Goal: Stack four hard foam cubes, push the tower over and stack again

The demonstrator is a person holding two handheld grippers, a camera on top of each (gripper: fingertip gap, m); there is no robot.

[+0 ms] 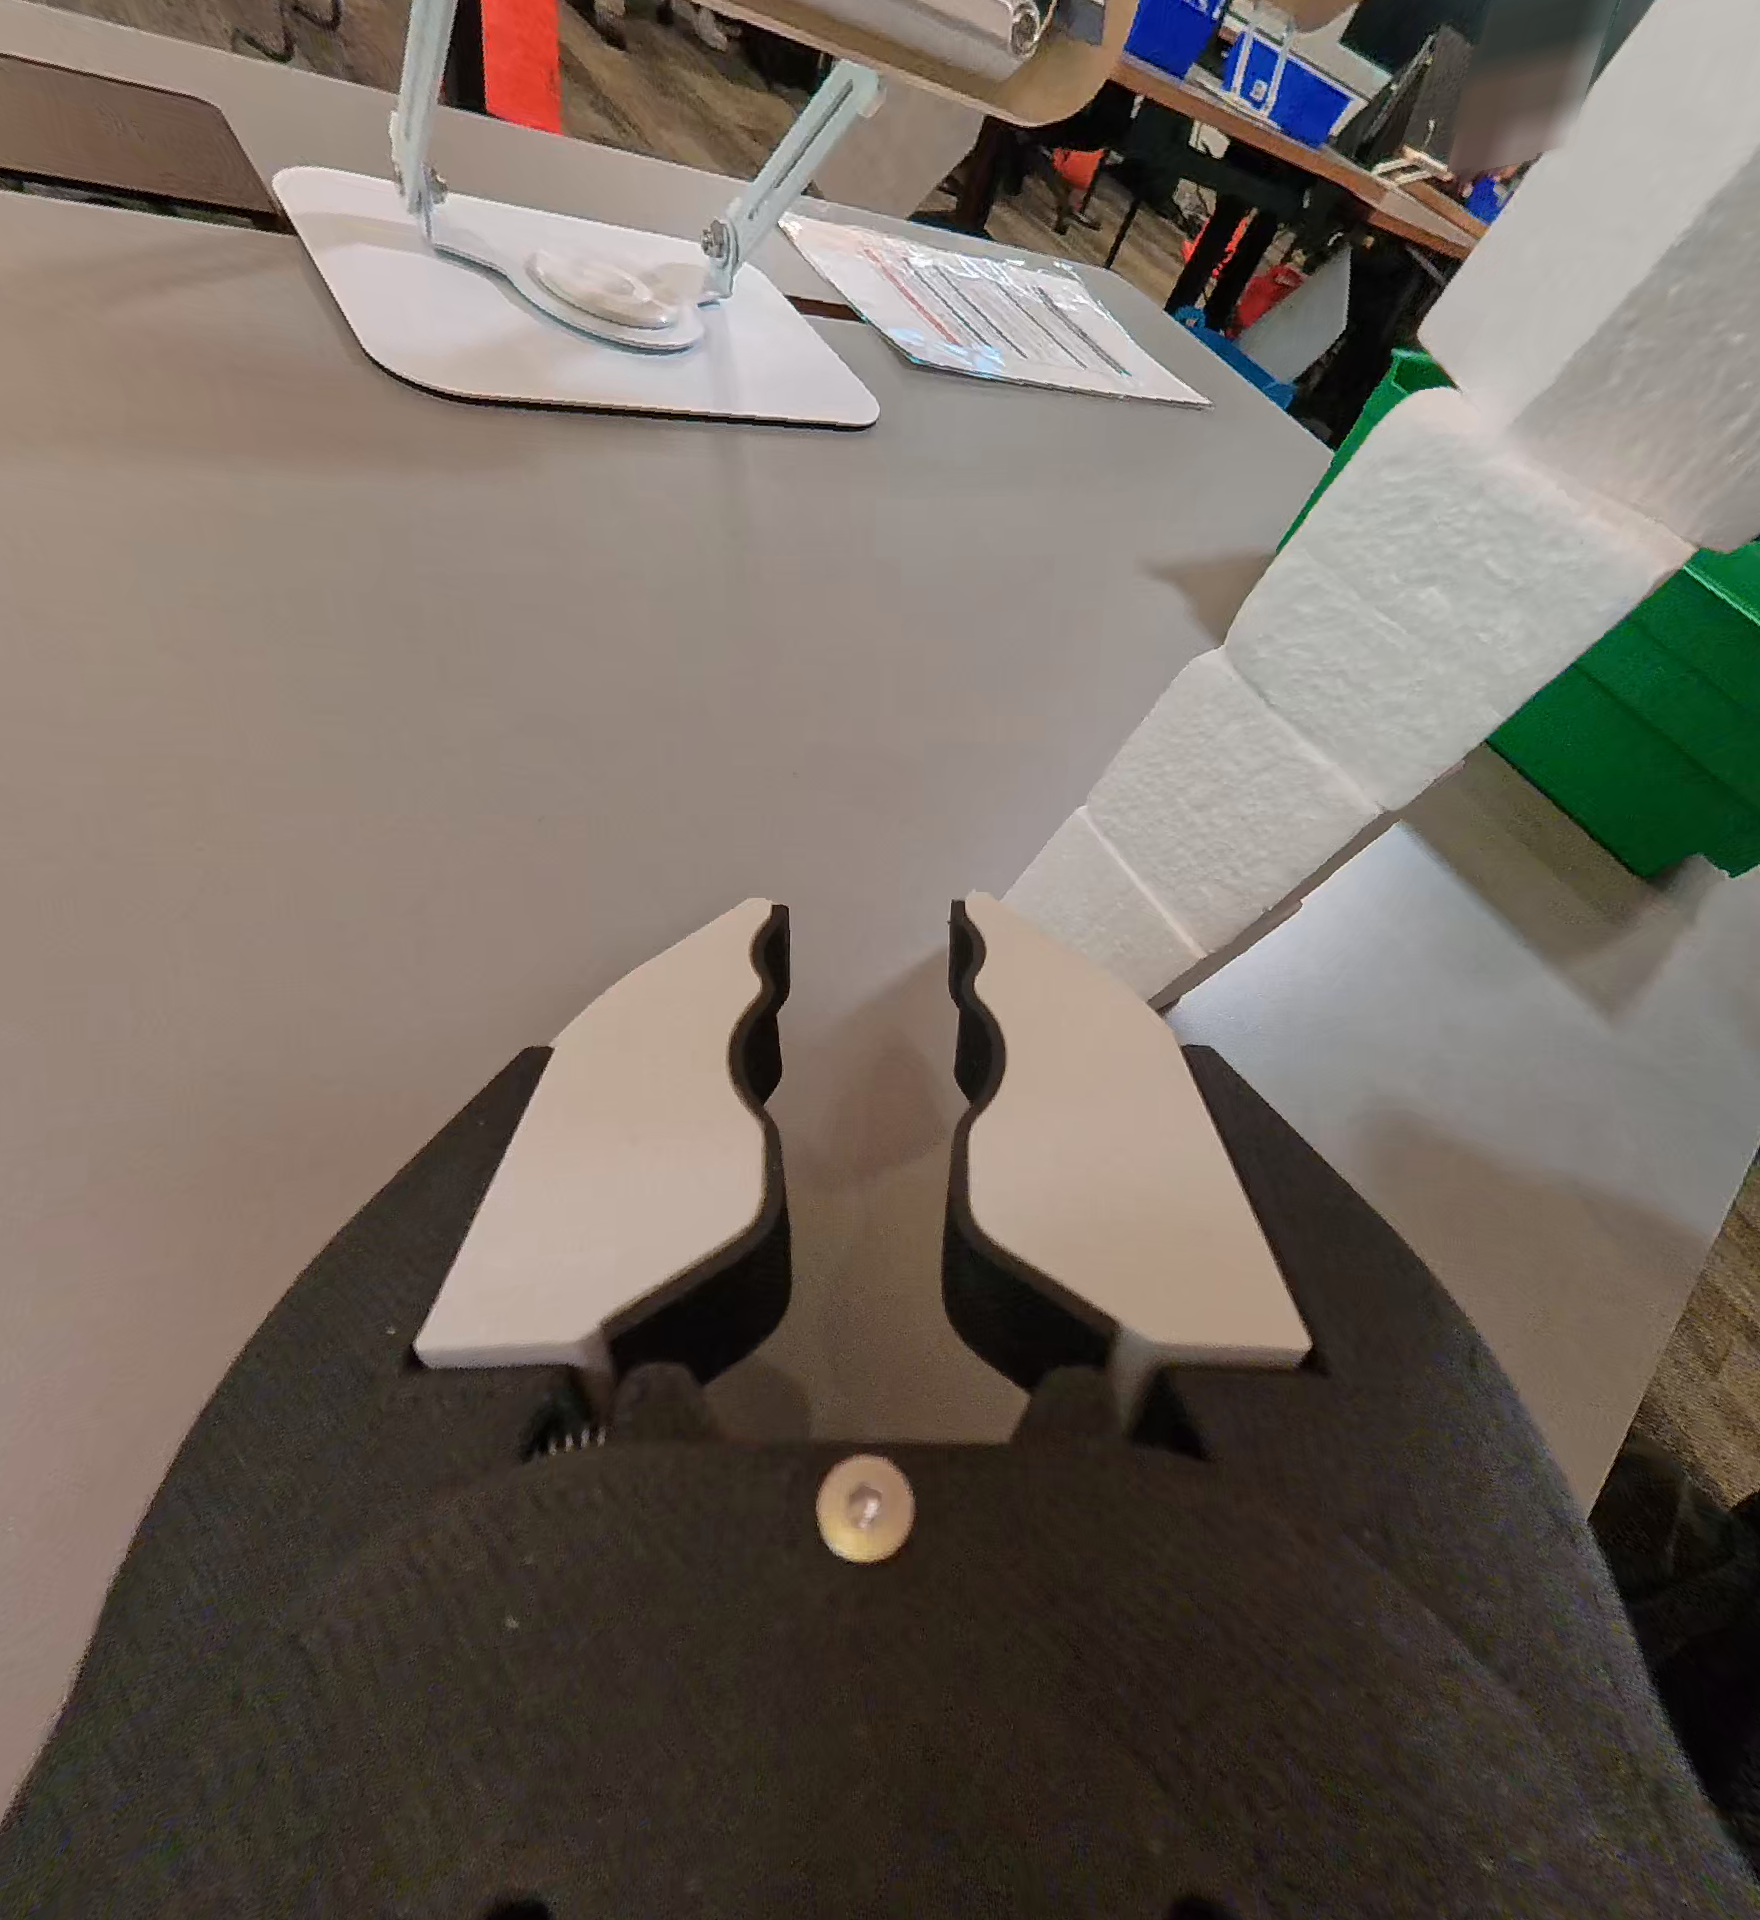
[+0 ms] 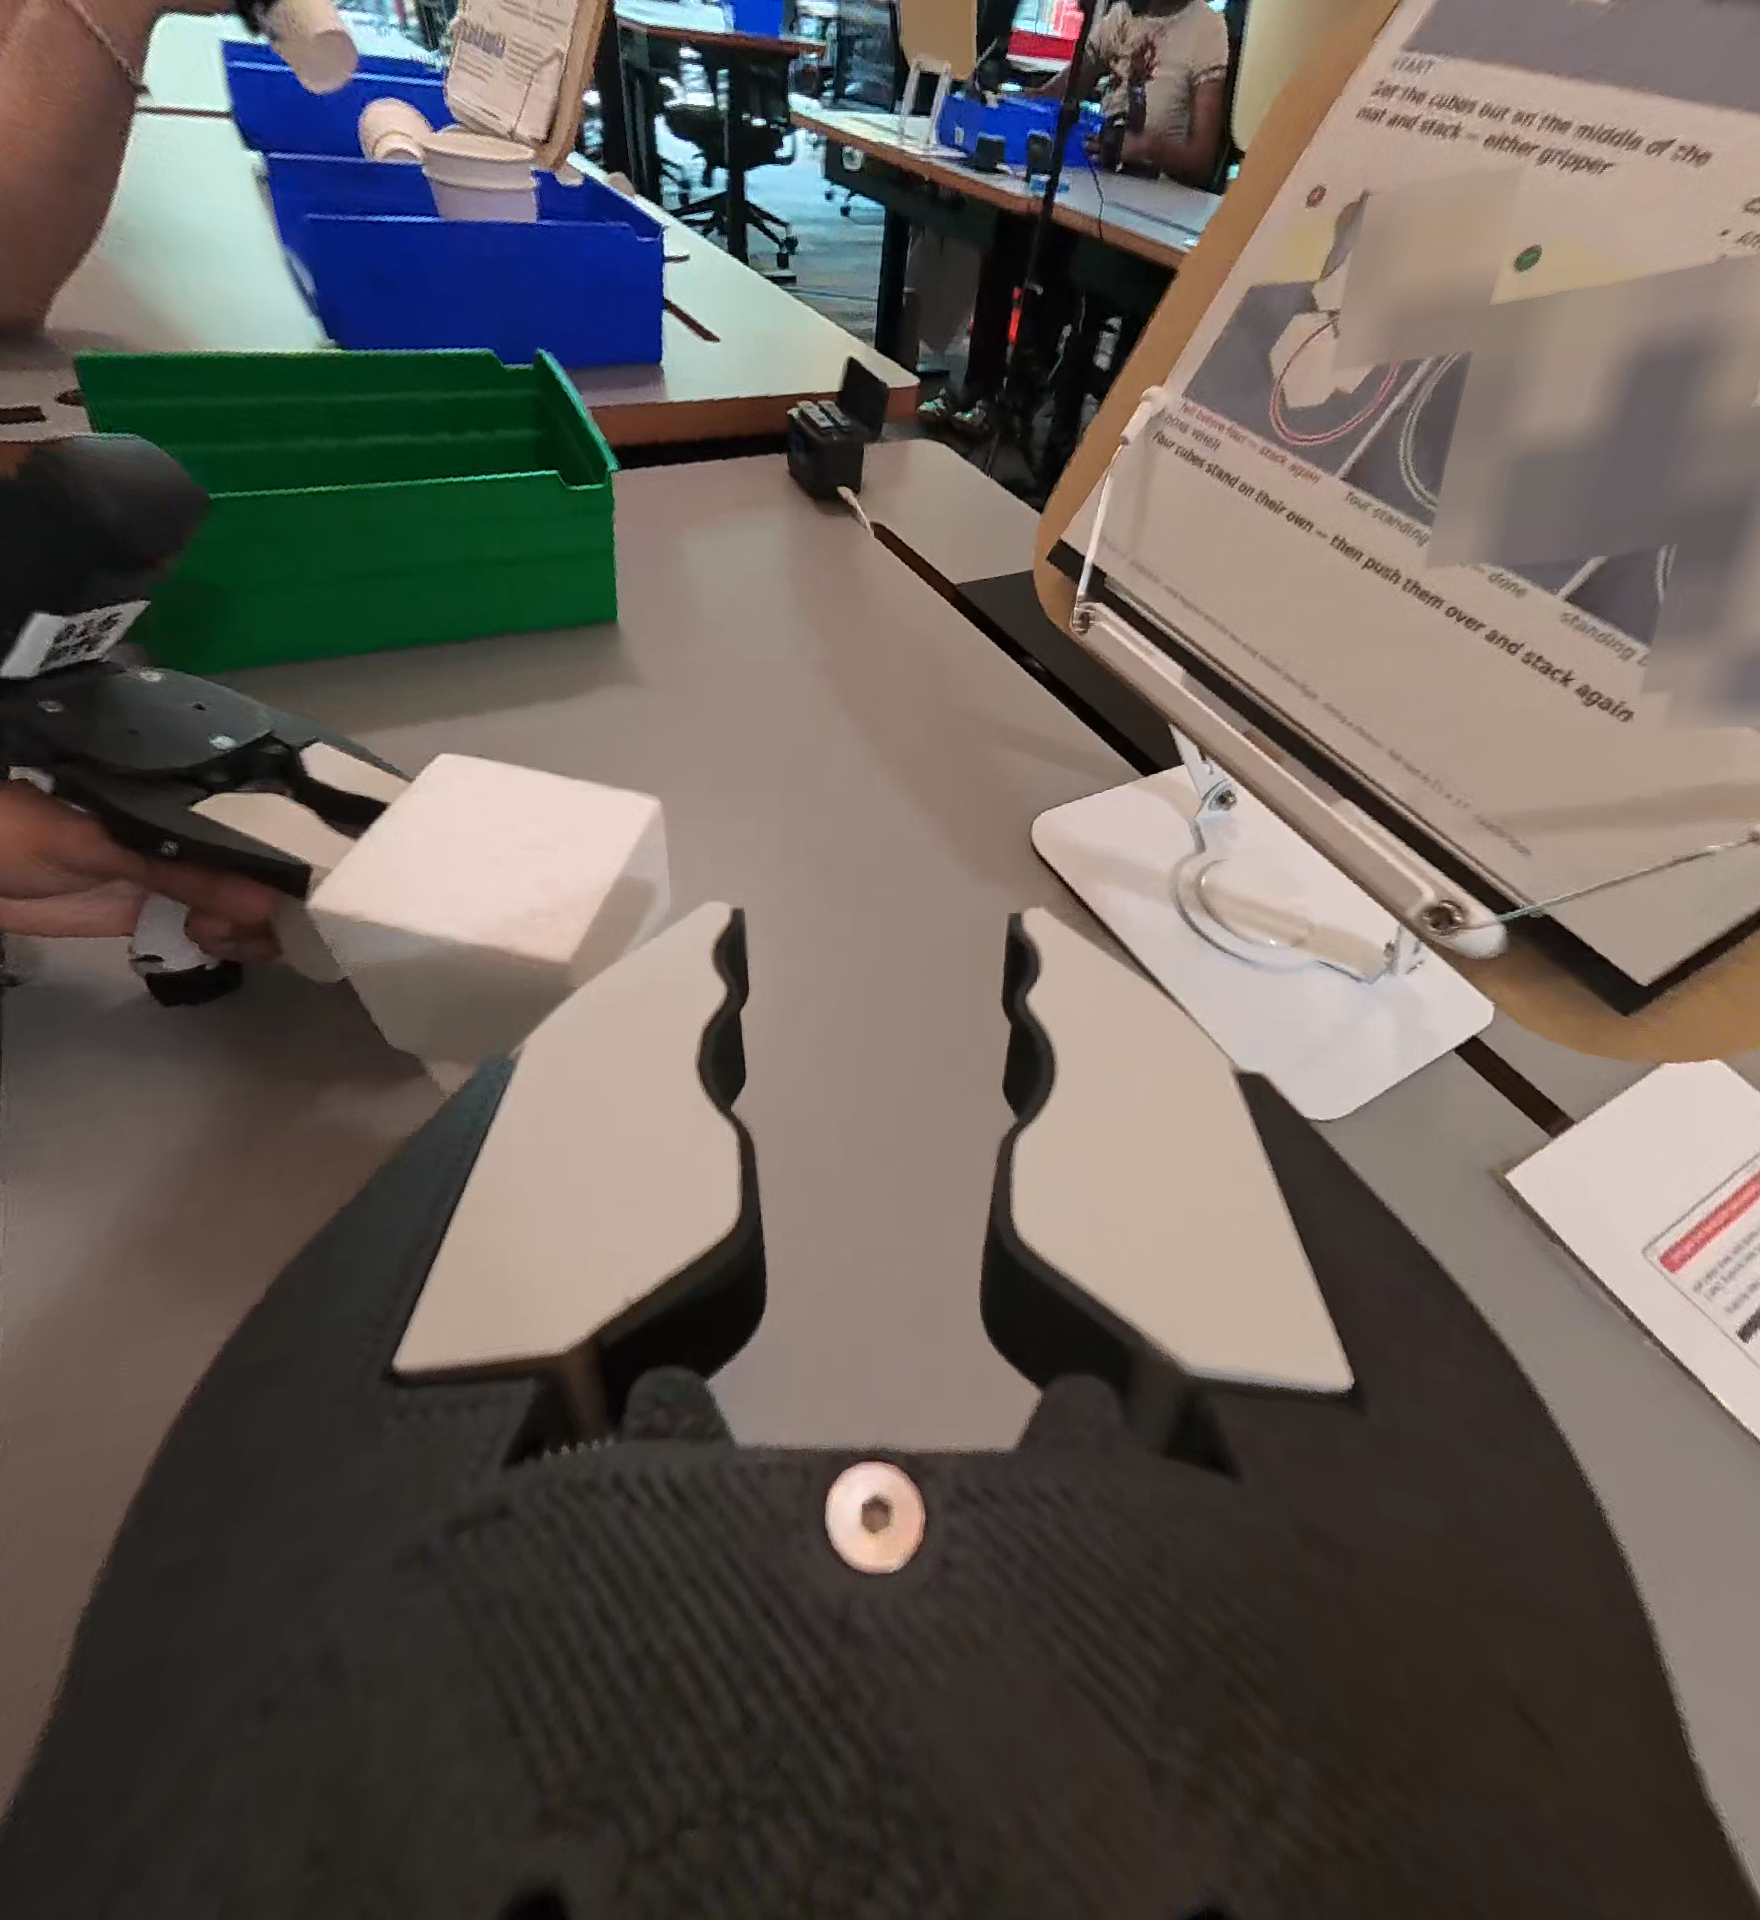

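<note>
My left gripper (image 1: 868, 914) is open and empty, low over the grey table (image 1: 440, 727). A tilted column of several white foam cubes (image 1: 1427, 613) rises just right of its right finger. In the right wrist view the left gripper (image 2: 336, 831), held by a hand, has its fingertips at the left side of a white foam cube (image 2: 502, 873); more blurred white foam lies below it. I cannot tell if they touch. My right gripper (image 2: 876, 920) is open and empty above the table, just right of that cube.
A tilted board with a printed sheet (image 2: 1375, 416) stands on a white stand base (image 2: 1260, 956), also in the left wrist view (image 1: 585, 301). A green bin (image 2: 356, 499), blue bins (image 2: 481, 270), a paper sheet (image 2: 1707, 1247) and a small black device (image 2: 829, 442) are around. Across from one pair of fingers to the other is roughly 25 centimetres.
</note>
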